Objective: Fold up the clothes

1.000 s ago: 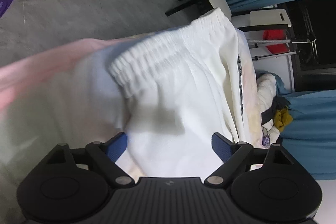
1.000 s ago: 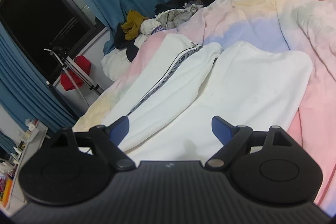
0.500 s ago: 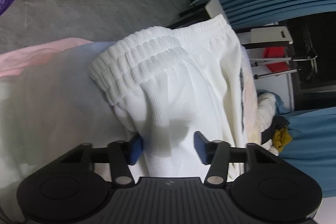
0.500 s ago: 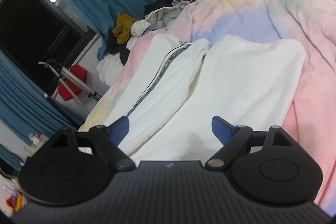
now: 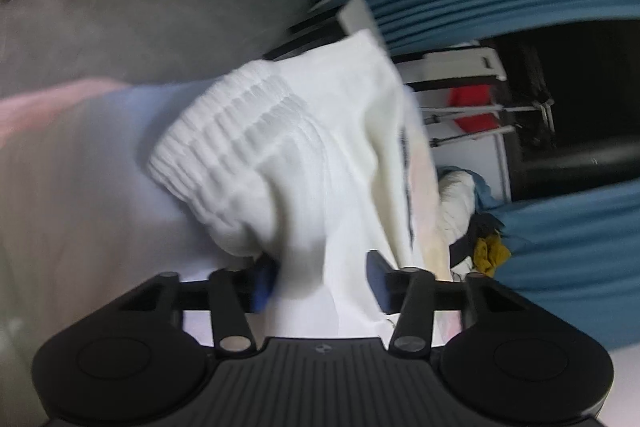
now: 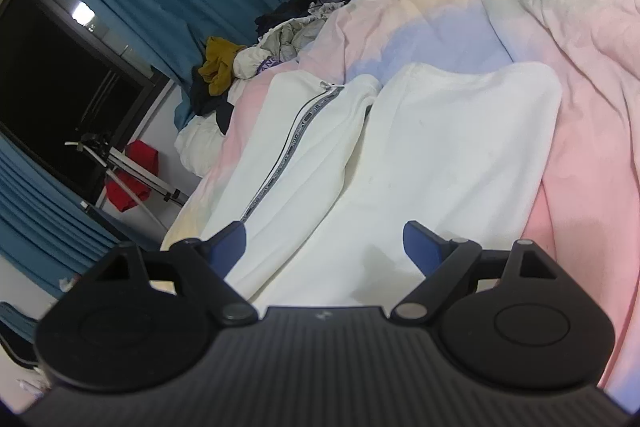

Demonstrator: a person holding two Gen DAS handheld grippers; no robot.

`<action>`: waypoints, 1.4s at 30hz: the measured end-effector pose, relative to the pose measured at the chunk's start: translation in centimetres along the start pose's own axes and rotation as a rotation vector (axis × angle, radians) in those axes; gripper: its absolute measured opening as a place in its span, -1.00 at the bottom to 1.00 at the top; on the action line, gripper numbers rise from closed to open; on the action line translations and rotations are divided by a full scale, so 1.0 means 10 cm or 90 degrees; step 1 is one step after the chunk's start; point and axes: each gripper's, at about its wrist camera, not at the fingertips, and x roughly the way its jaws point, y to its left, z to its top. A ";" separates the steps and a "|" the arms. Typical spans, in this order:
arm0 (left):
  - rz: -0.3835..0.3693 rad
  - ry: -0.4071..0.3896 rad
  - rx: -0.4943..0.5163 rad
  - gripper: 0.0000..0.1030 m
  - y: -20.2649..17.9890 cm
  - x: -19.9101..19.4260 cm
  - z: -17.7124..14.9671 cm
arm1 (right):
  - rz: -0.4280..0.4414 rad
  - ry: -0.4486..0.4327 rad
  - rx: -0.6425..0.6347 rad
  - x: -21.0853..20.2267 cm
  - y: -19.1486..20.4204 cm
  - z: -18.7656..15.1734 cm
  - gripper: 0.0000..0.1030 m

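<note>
A: What carries everything here?

B: The bed [image 6: 540, 27], under a pastel duvet. White trousers [image 6: 440, 155] lie spread flat on it, their two legs running away ahead of the right gripper [image 6: 324, 247], most likely so the cloth is smooth before the fold.

A: And those jaws?

B: Wide apart, gripping nothing. The trousers lie below and ahead of them, one leg toward each jaw, the leg with the dark side stripe [image 6: 294, 143] ahead of the left-hand jaw. I judge this gripper waits while the other takes the waist end.

A: The other one?

B: The left gripper [image 5: 320, 281] has a bunched fold of the trousers between its jaws, just below the ribbed waistband [image 5: 240, 147], which rises ahead and to the left-hand side. The jaws are opening a little at this moment, yet the cloth fills the gap and both pads press on it, so I read it as a grip.

A: What differs from a second ago?

B: Then the left jaws stood wide with the cloth lying loose between them; since then they have closed in and the waistband has bunched up. The right jaws are just as wide as before, though its view has rolled a bit.
</note>
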 end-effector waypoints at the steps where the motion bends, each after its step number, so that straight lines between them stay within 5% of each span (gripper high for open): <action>1: 0.005 0.004 -0.007 0.14 0.02 0.03 0.01 | -0.004 -0.004 0.008 -0.01 -0.03 0.02 0.69; 7: 0.055 0.059 0.025 0.45 -0.01 0.30 0.01 | -0.031 -0.030 0.082 -0.09 -0.30 0.15 0.69; 11: 0.087 0.074 0.092 0.44 -0.12 0.39 -0.05 | -0.059 -0.054 0.127 -0.14 -0.52 0.27 0.69; 17: 0.084 0.058 0.111 -0.09 -0.18 0.37 -0.09 | -0.138 -0.112 0.206 -0.24 -0.98 0.44 0.72; 20: 0.074 0.049 0.086 -0.52 -0.13 0.36 -0.06 | -0.150 -0.089 0.263 -0.16 -1.22 0.42 0.73; 24: 0.043 0.035 0.078 -0.60 -0.12 0.34 0.00 | -0.155 -0.018 0.309 0.17 -1.38 0.35 0.72; 28: 0.003 0.013 0.075 -0.64 -0.16 0.32 0.02 | -0.173 -0.023 0.262 0.45 -1.29 0.39 0.70; 33: -0.046 -0.011 0.059 -0.66 -0.14 0.19 0.03 | -0.088 -0.018 0.192 0.69 -1.02 0.40 0.54; 36: -0.052 -0.020 0.070 -0.67 -0.15 0.13 0.01 | -0.080 -0.025 0.150 0.74 -0.89 0.41 0.37; 40: -0.052 -0.026 0.083 -0.67 -0.16 0.09 -0.02 | -0.096 -0.027 0.162 0.72 -0.97 0.43 -0.56; 42: -0.052 -0.027 0.084 -0.67 -0.15 0.09 -0.02 | -0.109 -0.032 0.181 0.68 -1.06 0.43 -0.70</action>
